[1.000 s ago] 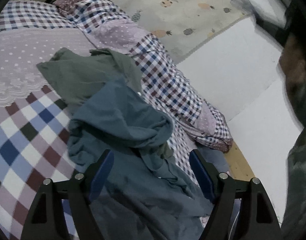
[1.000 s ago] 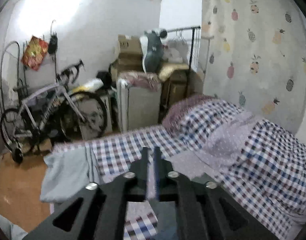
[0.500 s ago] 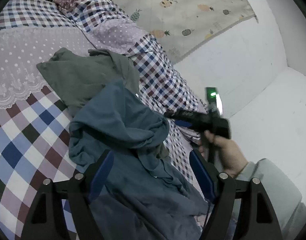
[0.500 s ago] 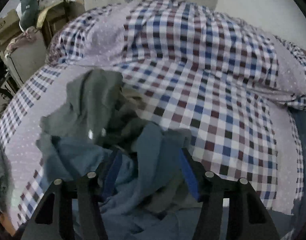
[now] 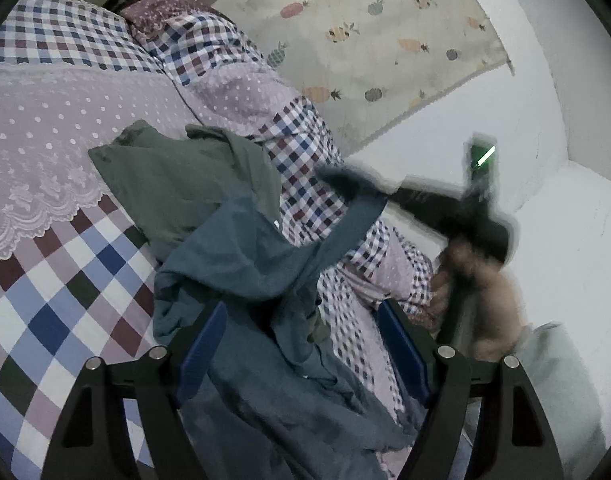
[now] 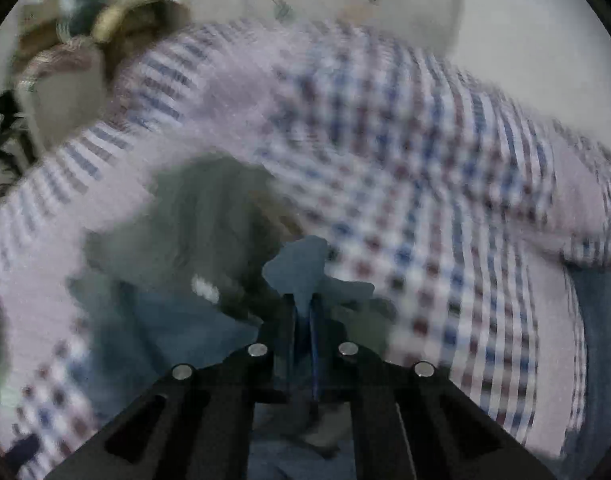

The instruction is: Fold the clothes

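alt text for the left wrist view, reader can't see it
The right gripper, blurred, is shut on a corner of the blue garment and holds it stretched above a checked bedspread. The left gripper hangs open over the same blue garment in the foreground, and a grey-green garment lies behind it.

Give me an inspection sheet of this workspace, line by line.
Surface: bed with checked and dotted lilac cover.
Job's things: blue garment crumpled, lying partly over the grey-green garment; neither is folded.
Clutter: rumpled checked quilt along the wall side.
Grippers: left gripper open over the blue garment; right gripper shut on a fold of the blue garment, lifting it.
Cables: nothing seen.
Surroundings: pineapple-print cloth on a white wall; blurred furniture in the right wrist view.
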`<state>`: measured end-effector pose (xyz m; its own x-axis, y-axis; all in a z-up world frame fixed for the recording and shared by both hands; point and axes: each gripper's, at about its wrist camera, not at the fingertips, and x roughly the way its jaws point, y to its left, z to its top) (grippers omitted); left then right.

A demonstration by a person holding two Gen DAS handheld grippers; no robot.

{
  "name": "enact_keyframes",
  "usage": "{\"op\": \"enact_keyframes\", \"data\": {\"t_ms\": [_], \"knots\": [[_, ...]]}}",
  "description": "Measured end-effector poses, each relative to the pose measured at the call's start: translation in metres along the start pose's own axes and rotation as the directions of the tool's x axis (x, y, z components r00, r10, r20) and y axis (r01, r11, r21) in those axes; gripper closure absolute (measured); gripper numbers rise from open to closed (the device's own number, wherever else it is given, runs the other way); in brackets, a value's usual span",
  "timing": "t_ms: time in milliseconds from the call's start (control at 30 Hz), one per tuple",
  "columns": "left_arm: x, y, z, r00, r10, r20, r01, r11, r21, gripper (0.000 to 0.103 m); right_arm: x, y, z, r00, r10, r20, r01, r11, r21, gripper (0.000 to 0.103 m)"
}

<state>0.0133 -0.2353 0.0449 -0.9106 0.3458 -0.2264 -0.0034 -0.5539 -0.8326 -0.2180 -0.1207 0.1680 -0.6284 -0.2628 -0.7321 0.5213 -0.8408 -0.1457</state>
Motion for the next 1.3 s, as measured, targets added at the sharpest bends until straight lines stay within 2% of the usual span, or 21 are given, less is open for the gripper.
{"op": "enact_keyframes", "data": {"t_ms": [100, 167, 200, 267, 333, 367, 400, 433, 467, 500, 567, 600, 700, 800, 867, 933, 967, 1067, 1200, 1267, 1300], "knots": [[0.0, -0.005, -0.003, 1.0, -0.016, 0.014, 0.015, 1.0, 0.012, 0.022, -0.059, 0.057, 0.035, 0.986, 0.109, 0.127, -0.094, 0.988, -0.119, 0.099], [0.0, -0.011, -0.006, 0.999, -0.033, 0.017, 0.033, 0.999, 0.028, 0.022, -0.094, 0.102, 0.052, 0.96, 0.212, 0.181, -0.174, 0.963, -0.205, 0.098], [0.001, -0.013, -0.008, 0.999, -0.034, 0.015, 0.034, 0.999, 0.039, 0.022, -0.112, 0.127, 0.059, 0.94, 0.278, 0.197, -0.226, 0.941, -0.252, 0.098], [0.004, -0.017, -0.012, 0.999, -0.032, 0.009, 0.031, 0.998, 0.057, 0.022, -0.142, 0.179, 0.064, 0.878, 0.453, 0.155, -0.374, 0.851, -0.368, 0.093], [0.007, -0.019, -0.015, 1.0, -0.031, -0.006, 0.031, 0.997, 0.065, 0.022, -0.166, 0.226, 0.053, 0.802, 0.594, 0.062, -0.482, 0.706, -0.519, 0.077], [0.009, -0.02, -0.016, 0.999, -0.03, -0.014, 0.031, 0.997, 0.067, 0.022, -0.178, 0.244, 0.041, 0.784, 0.62, 0.027, -0.489, 0.643, -0.589, 0.057], [0.01, -0.021, -0.017, 0.999, -0.028, -0.022, 0.029, 0.997, 0.071, 0.022, -0.187, 0.255, 0.028, 0.779, 0.627, 0.005, -0.477, 0.599, -0.643, 0.047], [0.011, -0.021, -0.017, 0.999, -0.026, -0.025, 0.028, 0.997, 0.072, 0.022, -0.193, 0.26, 0.018, 0.778, 0.629, -0.007, -0.466, 0.568, -0.678, 0.046], [0.011, -0.02, -0.017, 0.999, -0.025, -0.027, 0.027, 0.997, 0.073, 0.022, -0.198, 0.262, 0.008, 0.778, 0.628, -0.015, -0.453, 0.544, -0.706, 0.045], [0.011, -0.02, -0.017, 0.999, -0.026, -0.029, 0.028, 0.997, 0.07, 0.022, -0.199, 0.255, 0.001, 0.786, 0.618, -0.014, -0.442, 0.546, -0.712, 0.044], [0.012, -0.017, -0.016, 0.999, -0.029, -0.039, 0.032, 0.998, 0.053, 0.022, -0.193, 0.227, -0.007, 0.811, 0.585, -0.002, -0.427, 0.591, -0.684, 0.041], [0.013, -0.014, -0.016, 0.998, -0.034, -0.045, 0.036, 0.998, 0.042, 0.022, -0.187, 0.209, -0.01, 0.827, 0.563, 0.006, -0.418, 0.622, -0.662, 0.039], [0.018, -0.008, -0.017, 0.996, -0.039, -0.076, 0.04, 0.999, 0.004, 0.022, -0.154, 0.135, -0.014, 0.888, 0.458, 0.032, -0.374, 0.762, -0.529, 0.036], [0.03, -0.007, -0.02, 0.988, -0.06, -0.145, 0.058, 0.998, -0.017, 0.022, -0.124, 0.046, -0.032, 0.939, 0.342, 0.038, -0.314, 0.898, -0.309, 0.036], [0.042, -0.007, -0.023, 0.976, -0.083, -0.203, 0.075, 0.996, -0.046, 0.022, -0.108, -0.009, -0.048, 0.964, 0.261, 0.049, -0.252, 0.956, -0.148, 0.036], [0.051, -0.011, -0.025, 0.967, -0.102, -0.235, 0.093, 0.994, -0.048, 0.022, -0.102, -0.059, -0.073, 0.978, 0.201, 0.063, -0.202, 0.979, 0.019, 0.036], [0.055, -0.014, -0.024, 0.962, -0.107, -0.25, 0.1, 0.994, -0.042, 0.022, -0.101, -0.084, -0.09, 0.98, 0.183, 0.073, -0.19, 0.976, 0.105, 0.036], [0.078, -0.017, -0.019, 0.949, -0.092, -0.302, 0.09, 0.996, -0.021, 0.022, -0.108, -0.134, -0.139, 0.978, 0.17, 0.118, -0.198, 0.933, 0.301, 0.036], [0.116, -0.02, -0.008, 0.933, -0.073, -0.353, 0.073, 0.997, -0.011, 0.022, -0.125, -0.185, -0.21, 0.969, 0.143, 0.201, -0.232, 0.804, 0.547, 0.035], [0.138, -0.024, -0.005, 0.922, -0.036, -0.385, 0.051, 0.998, 0.029, 0.022, -0.131, -0.2, -0.239, 0.949, 0.158, 0.271, -0.296, 0.736, 0.608, 0.035], [0.151, -0.025, -0.006, 0.914, -0.007, -0.405, 0.035, 0.998, 0.061, 0.022, -0.134, -0.204, -0.253, 0.939, 0.16, 0.306, -0.324, 0.716, 0.619, 0.035]]}}
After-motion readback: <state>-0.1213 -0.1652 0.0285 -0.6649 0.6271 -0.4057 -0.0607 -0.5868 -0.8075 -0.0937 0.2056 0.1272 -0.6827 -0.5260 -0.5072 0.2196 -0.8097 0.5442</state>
